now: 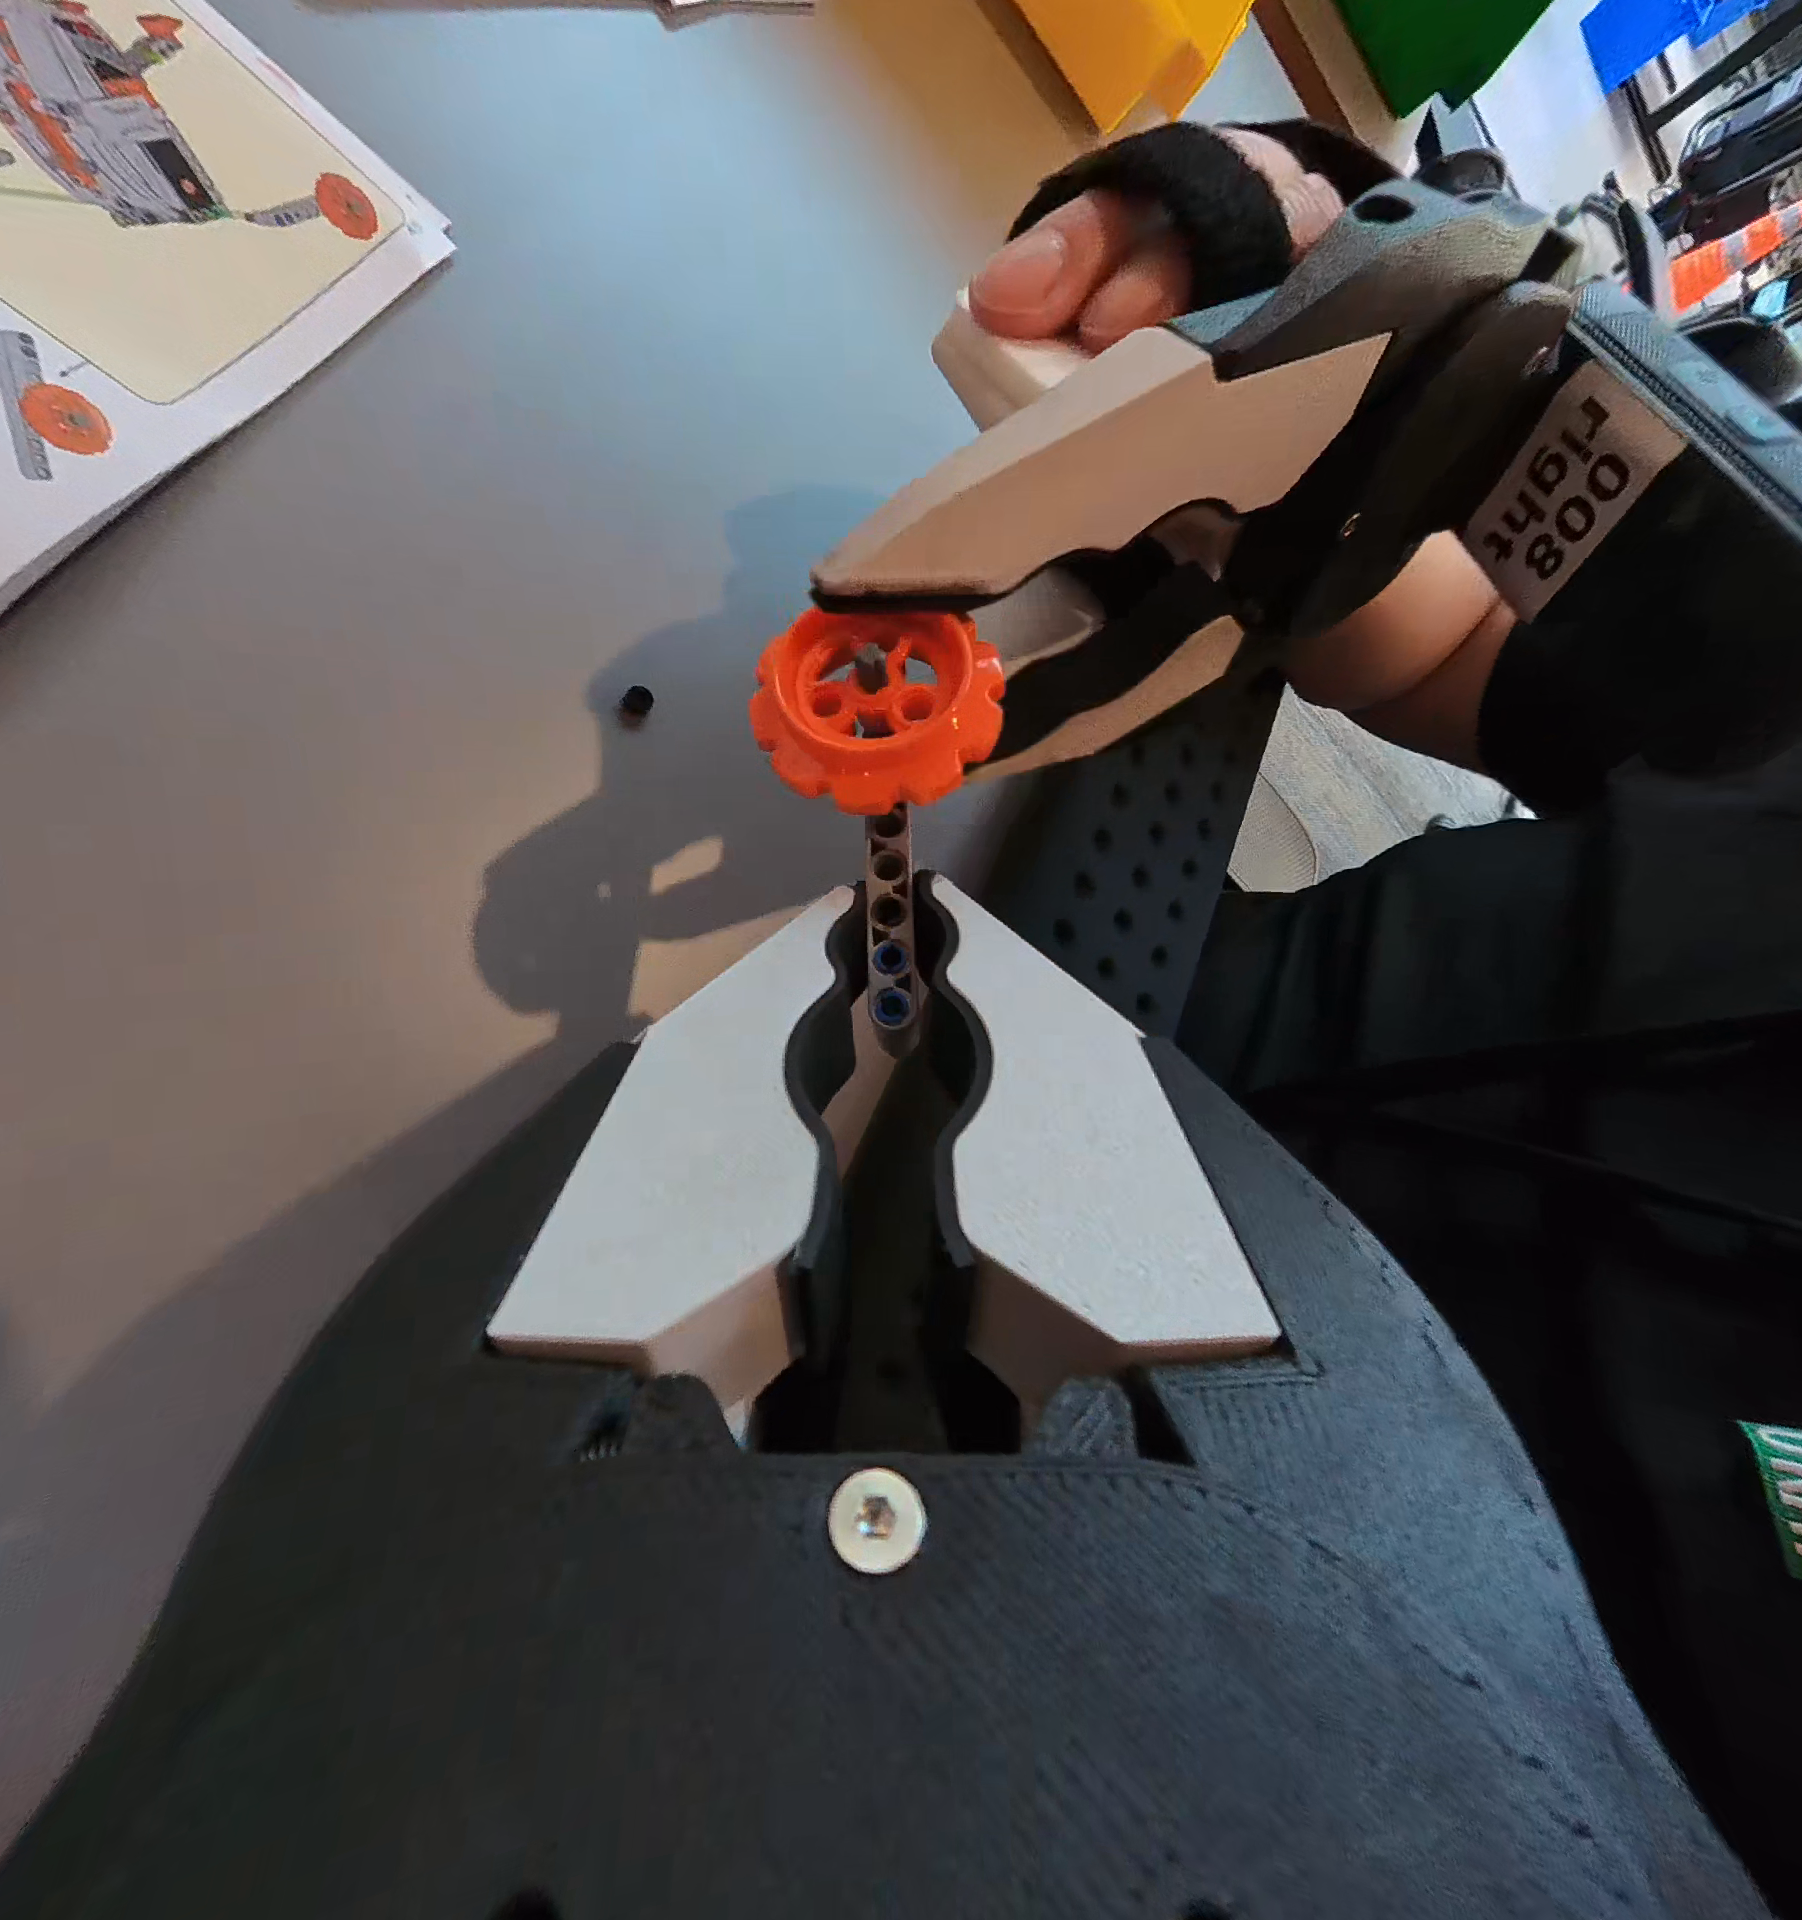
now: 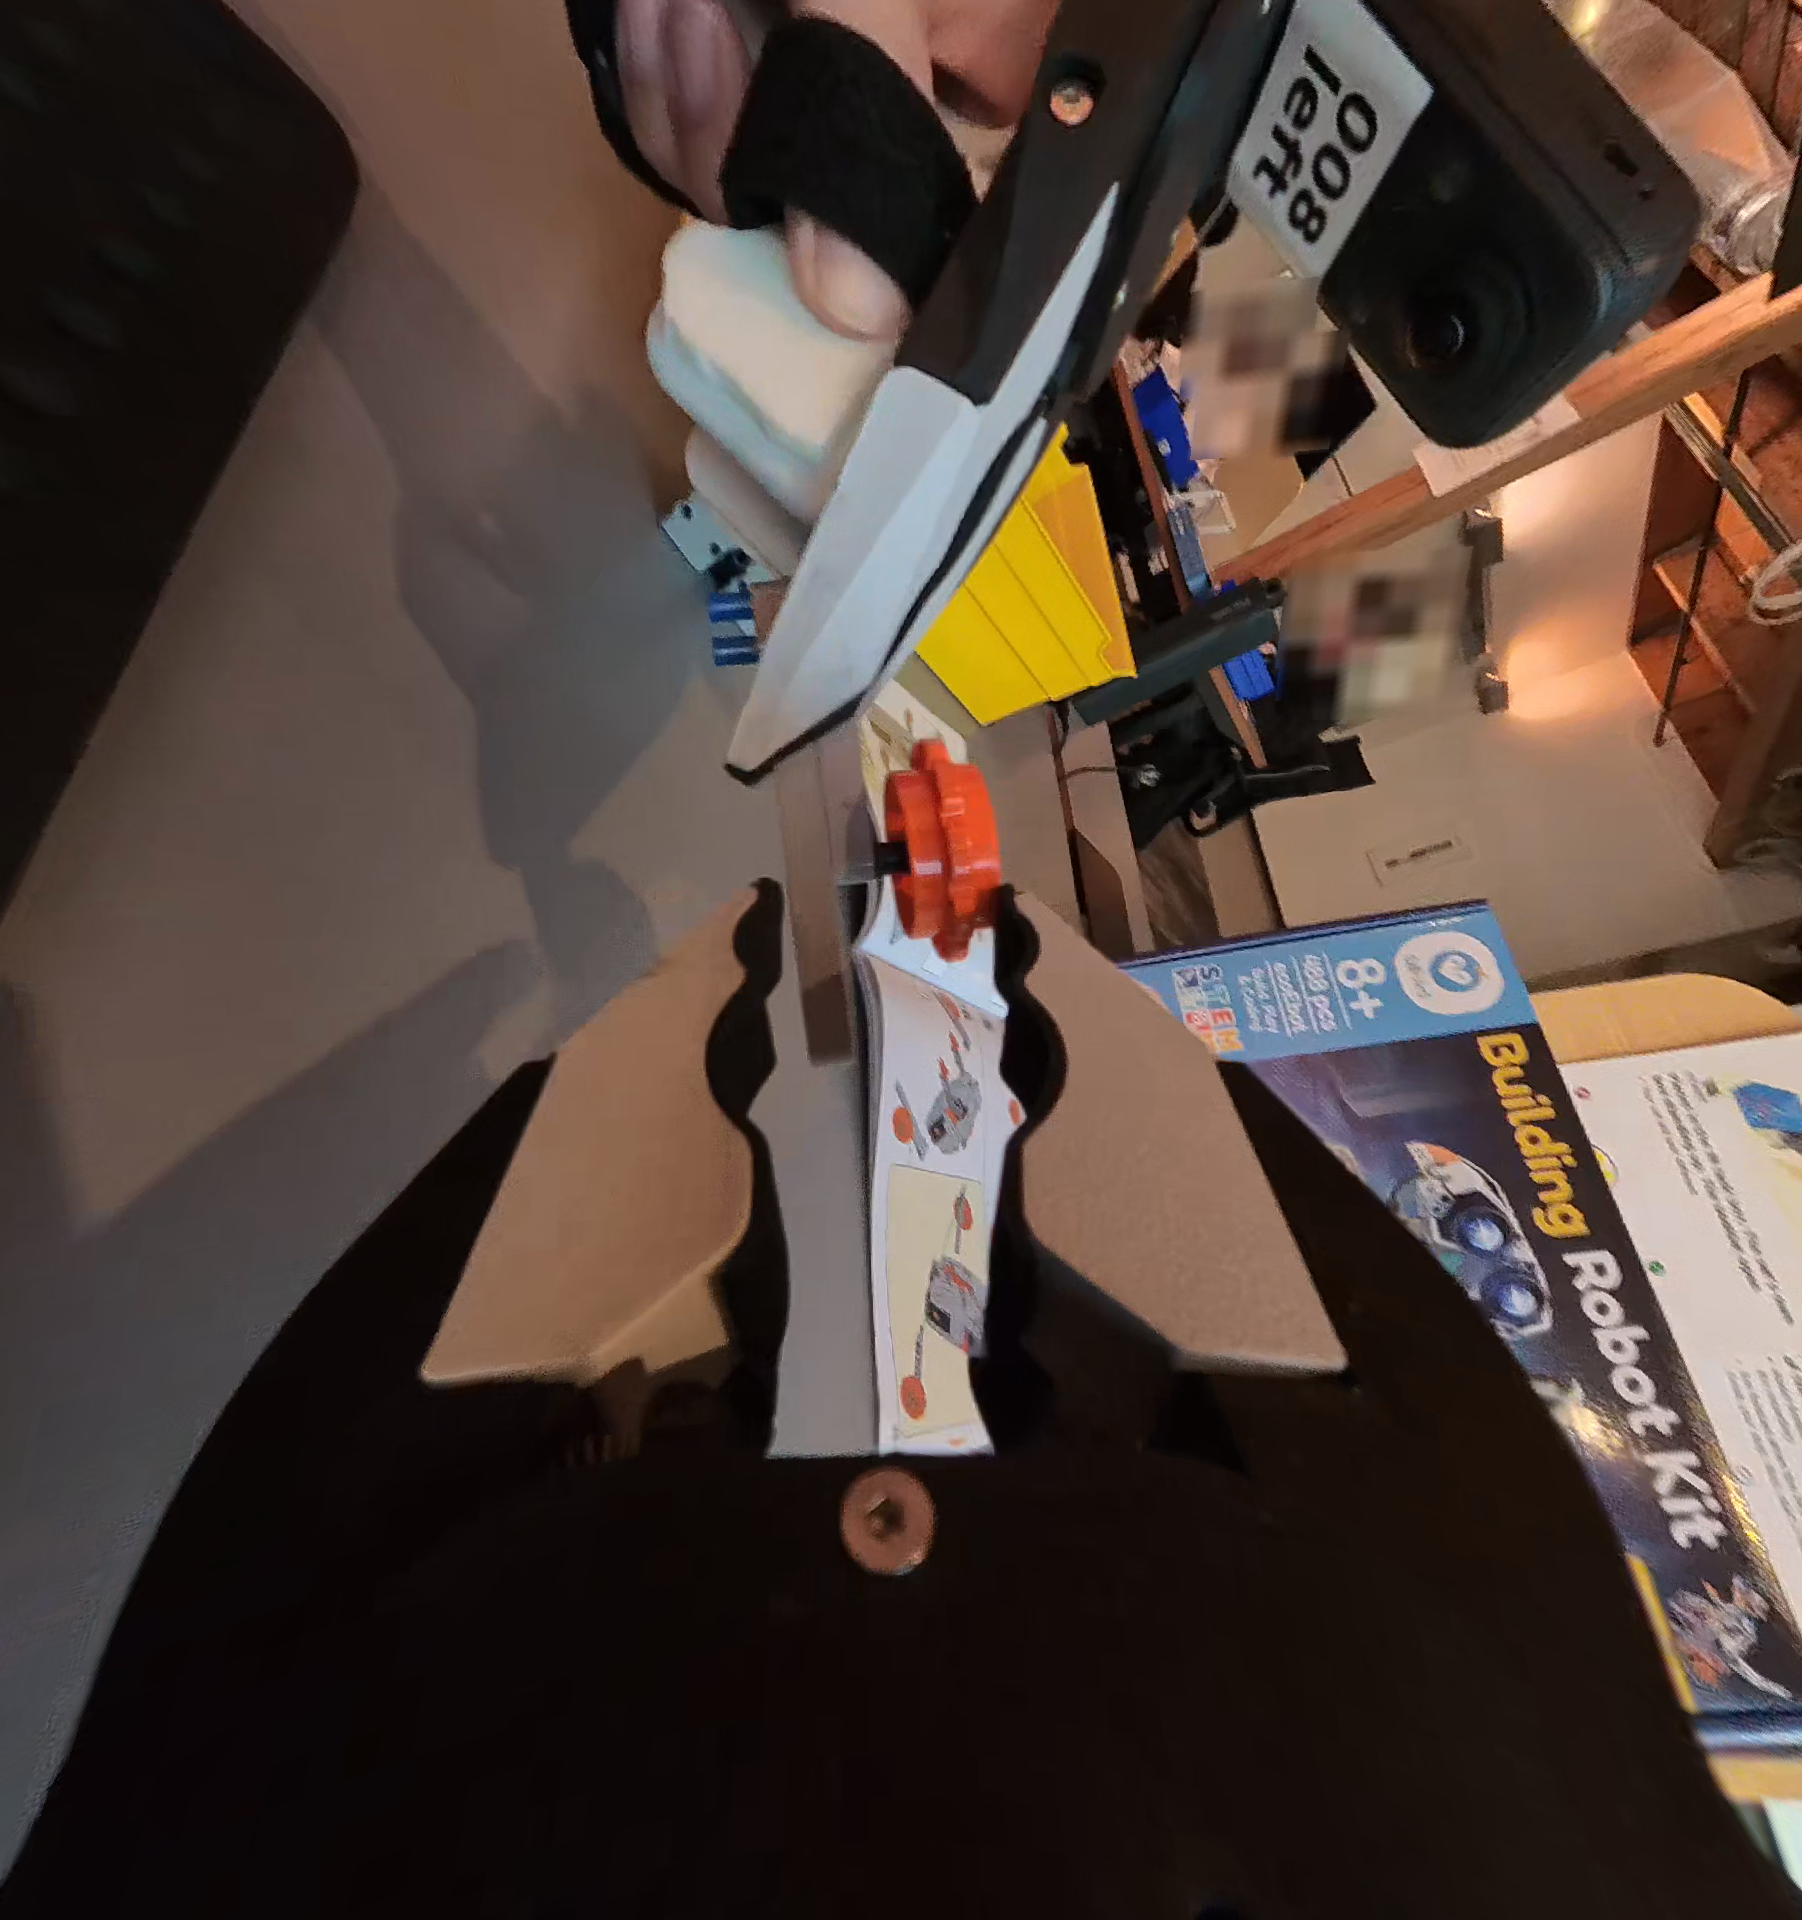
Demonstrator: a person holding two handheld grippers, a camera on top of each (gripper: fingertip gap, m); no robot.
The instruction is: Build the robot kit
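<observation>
Left wrist view is showing what the other camera cannot: the left tool (image 1: pixel 892 894) is pinching a slim grey beam (image 1: pixel 892 935) with a row of holes, its jaws drawn narrow on the beam's near end, and the beam is standing away from the camera toward an orange toothed wheel (image 1: pixel 876 717) mounted at its far end. Here the right tool (image 1: pixel 907 675) is reaching in from the right, one finger lying on the wheel's far rim and the other against its right side, so its jaws are closing on the wheel. A small black piece (image 1: pixel 637 700) is lying on the grey surface (image 1: pixel 253 831) left of the wheel, apart from both tools, and an open instruction booklet (image 1: pixel 149 260) is lying at the far left.

Right wrist view is showing the wheel (image 2: pixel 938 857) edge-on, with a short dark axle (image 2: pixel 871 868) sticking out of its left face. The right tool (image 2: pixel 881 914) is standing fairly wide here; its right fingertip is sitting just beside the wheel's rim, and contact is hard to judge from this angle. The left tool (image 2: pixel 772 764) is coming in from above. Only this view is showing a blue kit box (image 2: pixel 1499 1247) at the right and a yellow bin (image 2: pixel 1032 613) beyond the wheel.
</observation>
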